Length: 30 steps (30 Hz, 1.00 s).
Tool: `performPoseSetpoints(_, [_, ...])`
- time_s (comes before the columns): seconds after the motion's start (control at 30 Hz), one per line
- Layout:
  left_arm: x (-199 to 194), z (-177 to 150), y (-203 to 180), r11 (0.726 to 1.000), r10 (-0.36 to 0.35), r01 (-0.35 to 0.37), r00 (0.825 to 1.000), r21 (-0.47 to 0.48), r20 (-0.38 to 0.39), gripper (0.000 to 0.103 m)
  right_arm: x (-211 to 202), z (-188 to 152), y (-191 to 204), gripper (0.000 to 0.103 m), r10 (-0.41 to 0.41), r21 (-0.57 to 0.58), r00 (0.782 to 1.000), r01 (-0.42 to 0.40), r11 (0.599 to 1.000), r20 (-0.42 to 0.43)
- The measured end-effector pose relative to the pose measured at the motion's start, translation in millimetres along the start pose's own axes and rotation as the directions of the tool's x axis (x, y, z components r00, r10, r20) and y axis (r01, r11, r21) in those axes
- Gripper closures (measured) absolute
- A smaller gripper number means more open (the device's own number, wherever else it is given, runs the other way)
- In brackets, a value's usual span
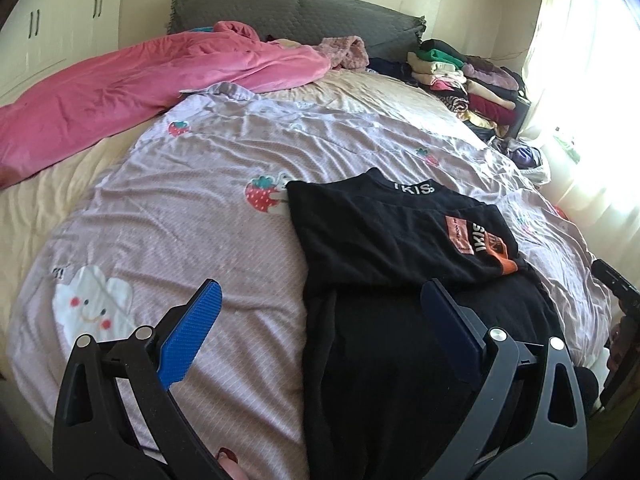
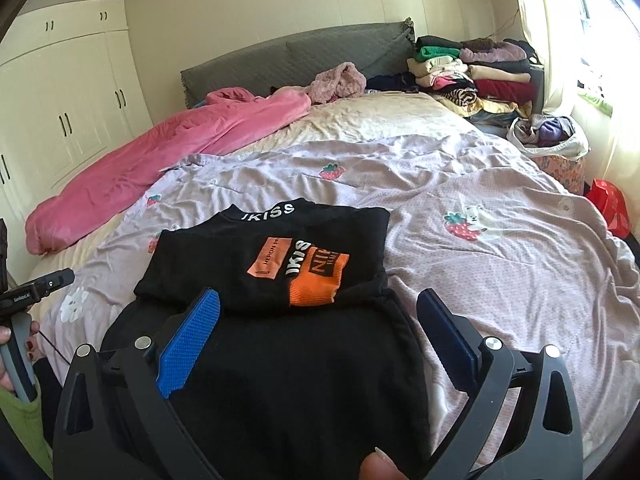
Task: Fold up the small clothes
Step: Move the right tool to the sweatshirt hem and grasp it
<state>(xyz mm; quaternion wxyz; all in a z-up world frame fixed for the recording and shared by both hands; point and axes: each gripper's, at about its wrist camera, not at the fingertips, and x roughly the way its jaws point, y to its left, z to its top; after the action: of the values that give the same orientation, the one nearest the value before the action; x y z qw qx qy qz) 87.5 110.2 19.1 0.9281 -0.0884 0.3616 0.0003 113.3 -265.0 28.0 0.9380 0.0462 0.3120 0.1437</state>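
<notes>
Both claws spread wide and empty: left gripper (image 1: 320, 320) hovering with its blue pad (image 1: 188, 336) over bare quilt and the other finger over black cloth; right gripper (image 2: 320, 320) straddling the near half of the black sweatshirt (image 2: 280, 360), nothing pinched. Garment partly folded, upper section with the orange patch (image 2: 312, 276) doubled over toward 12 o'clock, collar lettering (image 2: 268, 210) beyond it, all on the lilac strawberry quilt (image 2: 500, 248). Best play, by the look of it: drop each claw onto a near hem corner, at 5 and 7 o'clock, pinching both layers, then lifting together and carrying evenly toward 12 to land edge on edge. Uneven lift likely to skew the fold. Pink blanket (image 1: 120, 92) off at 10 o'clock, folded clothes stack (image 2: 472, 68) at 1 o'clock, well clear.
</notes>
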Motion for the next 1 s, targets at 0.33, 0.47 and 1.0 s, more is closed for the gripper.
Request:
performPoseSetpoints(0.33, [-11.1,-17.2,12.8,1.0,0.02,-0.02,0.999,-0.004,-0.028,0.01,-21.6,-15.4,-14.2,0.005,-0.041,0.002,0.999,0.041,0.999,-0.016])
performPoseSetpoints(0.47, [-13.9,-25.1,17.2,1.0,0.023,-0.024,0.999,-0.014,-0.04,0.01,-27.2,-31.8,-21.3,0.005,-0.069,-0.012,0.996,0.068,0.998,-0.05])
performPoseSetpoints(1.0, [-18.3,-59.4,4.0,0.999,0.019,-0.015,0.995,0.042,-0.101,0.01,-48.9,-83.8,-48.5,0.005,-0.114,-0.017,0.983,0.113,0.993,-0.143])
